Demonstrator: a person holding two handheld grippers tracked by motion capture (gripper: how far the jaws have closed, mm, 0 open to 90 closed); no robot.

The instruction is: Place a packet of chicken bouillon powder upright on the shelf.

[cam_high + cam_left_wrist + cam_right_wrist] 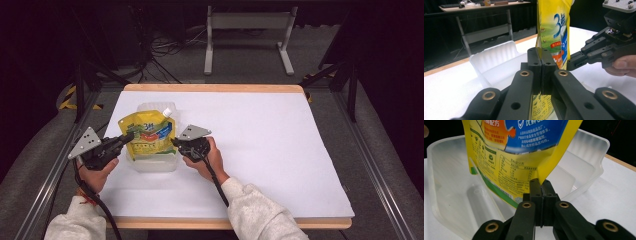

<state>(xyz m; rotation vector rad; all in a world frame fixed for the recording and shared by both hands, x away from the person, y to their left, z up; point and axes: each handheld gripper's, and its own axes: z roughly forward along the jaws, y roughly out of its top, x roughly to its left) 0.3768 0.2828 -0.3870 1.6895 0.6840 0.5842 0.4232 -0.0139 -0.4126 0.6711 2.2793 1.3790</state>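
While you held a gripper in each hand, this is how things stood:

Pouch: your yellow spouted pouch [147, 136] hung over the clear plastic tray [150, 165], stretched between your two grippers, its white cap [167, 112] pointing away from you.

Left gripper: your left gripper [129, 136] had its jaws pressed together on the pouch's left edge. In the left gripper view the pouch [552, 32] rose edge-on straight up from between the jaws, printed face turned toward your other hand.

Right gripper: your right gripper [174, 142] was clamped on the opposite edge, near the lower corner. In the right gripper view the jaws met on the yellow border of the pouch [519, 152], which spread up and to the left of them, small printed text just above the tips.

Tray: seen from the right gripper, the tray [446, 195] lay directly beyond and beneath the jaws, its ribbed wall curving round behind the pouch. From the left gripper it [496, 57] sat left of the jaws and just past them.

Hands: your left hand [97, 172] gripped the left tool from below; your right hand [210, 160] wrapped the right tool, and it showed to the right of the left gripper's jaws [624, 66].

Table: a white sheet [270, 150] covered the table under both grippers.
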